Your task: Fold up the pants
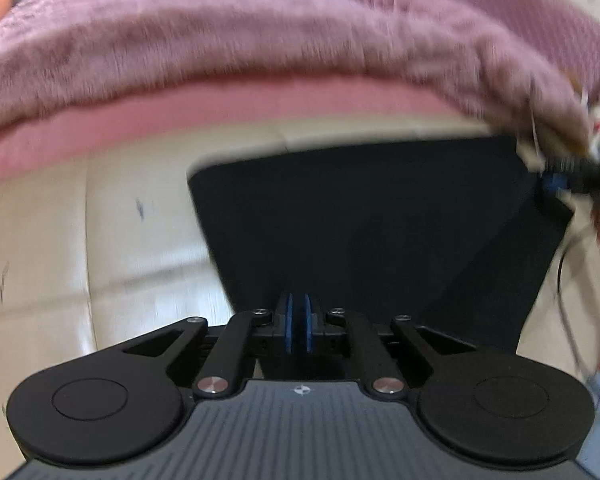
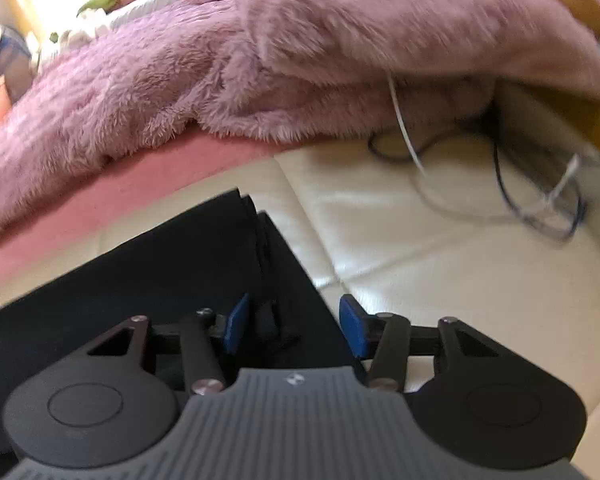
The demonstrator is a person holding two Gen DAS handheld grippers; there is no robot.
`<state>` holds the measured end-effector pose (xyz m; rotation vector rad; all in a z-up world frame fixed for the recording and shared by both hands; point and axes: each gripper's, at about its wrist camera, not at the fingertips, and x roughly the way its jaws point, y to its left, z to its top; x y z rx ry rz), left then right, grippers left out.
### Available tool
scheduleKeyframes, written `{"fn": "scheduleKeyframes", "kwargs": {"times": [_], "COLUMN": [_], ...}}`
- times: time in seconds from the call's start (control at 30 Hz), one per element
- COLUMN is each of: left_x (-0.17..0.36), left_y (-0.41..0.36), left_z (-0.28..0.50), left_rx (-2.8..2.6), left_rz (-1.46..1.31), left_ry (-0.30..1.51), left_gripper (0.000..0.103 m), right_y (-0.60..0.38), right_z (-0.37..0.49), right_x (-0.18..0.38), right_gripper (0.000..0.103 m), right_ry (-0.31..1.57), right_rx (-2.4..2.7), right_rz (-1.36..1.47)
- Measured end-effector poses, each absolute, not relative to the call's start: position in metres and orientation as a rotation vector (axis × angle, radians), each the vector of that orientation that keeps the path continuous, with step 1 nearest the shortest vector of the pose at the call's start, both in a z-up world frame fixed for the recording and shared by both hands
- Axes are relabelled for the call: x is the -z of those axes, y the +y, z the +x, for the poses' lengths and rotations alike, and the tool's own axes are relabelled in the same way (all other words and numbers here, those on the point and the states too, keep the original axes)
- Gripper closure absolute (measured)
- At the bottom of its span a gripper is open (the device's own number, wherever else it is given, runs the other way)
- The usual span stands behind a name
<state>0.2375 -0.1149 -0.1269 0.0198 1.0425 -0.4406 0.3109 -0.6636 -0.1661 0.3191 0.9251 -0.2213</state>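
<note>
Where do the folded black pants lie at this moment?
The folded black pants lie flat on the cream quilted leather surface, just below the fluffy pink blanket. In the right wrist view they fill the lower left, under the open right gripper.

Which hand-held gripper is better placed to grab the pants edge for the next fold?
Right, probably. The right hand-held gripper is open, straddling the black pants' edge. The left hand-held gripper is shut over the cloth.

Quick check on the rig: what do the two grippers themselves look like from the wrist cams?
Both match: the left gripper and right gripper have matte black linkage arms with silver pivot pins, round black side housings, a ribbed grey centre plate bearing a small white emblem, and blue finger pads.
</note>
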Motion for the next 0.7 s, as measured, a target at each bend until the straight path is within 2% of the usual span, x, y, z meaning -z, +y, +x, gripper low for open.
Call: {"fn": "scheduleKeyframes", "kwargs": {"times": [0.13, 0.17, 0.23, 0.7], "left_x": [0.139, 0.139, 0.138, 0.13], "left_y": [-0.111, -0.108, -0.1, -0.04], "left_z": [0.22, 0.216, 0.209, 0.141], "left_rx": [0.422, 0.417, 0.404, 0.312], "left_rz": [0.039, 0.042, 0.045, 0.099], "left_ry": [1.101, 1.111, 1.131, 1.169], "left_gripper": [0.1, 0.1, 0.1, 0.1], "right_y": [-0.661, -0.659, -0.653, -0.588], "right_z": [0.305, 0.303, 0.296, 0.178], "right_x": [0.168, 0.167, 0.166, 0.159], "right_gripper": [0.061, 0.07, 0.078, 0.078], "right_ry": [0.93, 0.938, 0.96, 1.013], "right_rx": [0.219, 0.215, 0.181, 0.182], "right_rz": [0.33, 0.326, 0.342, 0.354]}}
